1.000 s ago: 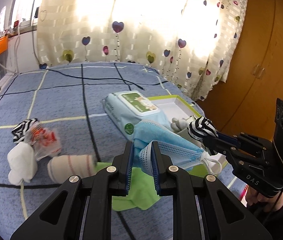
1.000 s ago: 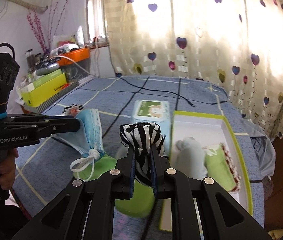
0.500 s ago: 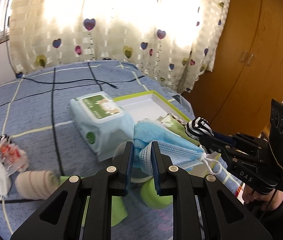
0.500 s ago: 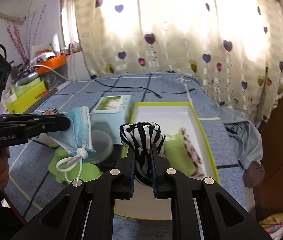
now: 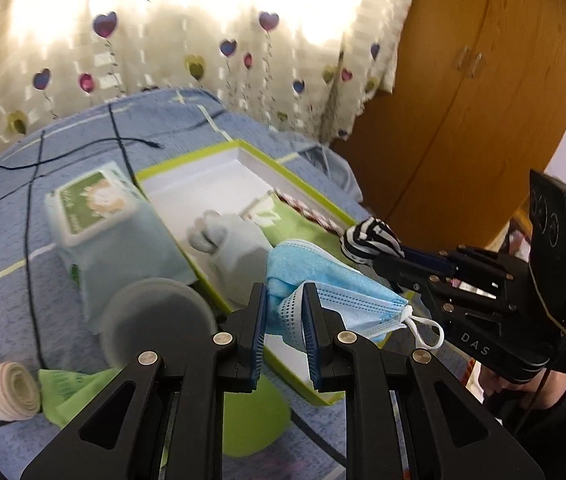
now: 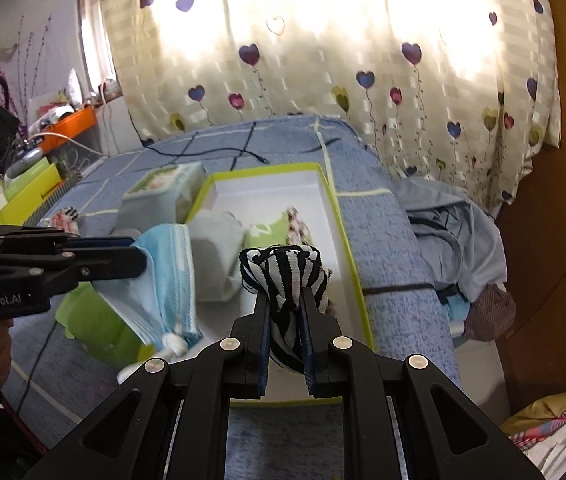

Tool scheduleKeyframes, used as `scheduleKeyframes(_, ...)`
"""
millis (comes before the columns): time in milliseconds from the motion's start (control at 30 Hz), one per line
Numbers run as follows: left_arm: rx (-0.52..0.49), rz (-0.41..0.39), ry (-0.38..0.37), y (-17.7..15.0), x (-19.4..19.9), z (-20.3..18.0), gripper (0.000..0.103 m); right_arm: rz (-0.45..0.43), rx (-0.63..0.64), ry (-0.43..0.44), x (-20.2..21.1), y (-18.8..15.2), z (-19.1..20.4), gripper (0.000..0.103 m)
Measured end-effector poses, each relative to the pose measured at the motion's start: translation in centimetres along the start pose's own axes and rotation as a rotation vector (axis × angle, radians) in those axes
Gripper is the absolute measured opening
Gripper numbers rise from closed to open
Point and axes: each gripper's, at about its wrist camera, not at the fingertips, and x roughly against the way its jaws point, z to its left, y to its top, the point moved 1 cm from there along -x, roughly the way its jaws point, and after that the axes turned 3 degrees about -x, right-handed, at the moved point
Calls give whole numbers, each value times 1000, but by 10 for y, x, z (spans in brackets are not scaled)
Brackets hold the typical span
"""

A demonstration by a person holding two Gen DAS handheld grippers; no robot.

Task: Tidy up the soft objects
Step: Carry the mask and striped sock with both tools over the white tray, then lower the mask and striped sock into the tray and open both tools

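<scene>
the blue bed (image 6: 379, 240) carries the green-rimmed tray (image 5: 325, 204), which now fills more of both views than a second ago. the wipes pack (image 5: 99, 216) lies just beside it. the left gripper (image 5: 283, 300) jaws pinch a blue face mask (image 5: 323, 276) above the tray's near end; the right gripper (image 6: 286, 308) jaws pinch a striped sock (image 6: 283, 268) over the tray. motion blurs the grey bundle (image 5: 239, 236), and the tray's near end is hidden.
</scene>
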Motion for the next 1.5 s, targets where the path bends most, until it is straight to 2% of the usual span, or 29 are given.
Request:
scheduleKeyframes(167,-8,67,-6,1,-20,-7,18,36,-3,8,-10,-4,-8,13)
scheduleKeyframes(367,9,111,29,5,-38,-2,18,56,-18,18,-26,-1,-14,13)
scheduleKeyframes(633,45,106,78,20,-51,9,18,51,-5,32,-46,15,-17,13)
scheduleKeyframes(767,49,104,77,23,-53,10,18,44,-7,31,-48,19,-19,14)
scheduleKeyframes(800,48,105,68,23,-52,10,18,43,-4,32,-46,19,-18,17)
scheduleKeyframes(867,41,104,58,21,-51,8,18,41,0,36,-41,16,-17,36)
scheduleKeyframes(900,33,101,51,20,-49,6,18,38,-3,34,-38,15,-18,52)
scheduleKeyframes(933,27,99,47,19,-48,5,19,31,-2,27,-34,14,-18,55)
scheduleKeyframes(1200,20,39,32,14,-26,3,22,-2,-4,-3,-12,11,-15,56)
scheduleKeyframes(1333,17,12,34,13,-20,4,44,-16,3,-13,-5,12,-12,56)
scheduleKeyframes(1500,18,6,22,12,-19,4,45,-22,7,-20,0,12,-8,56)
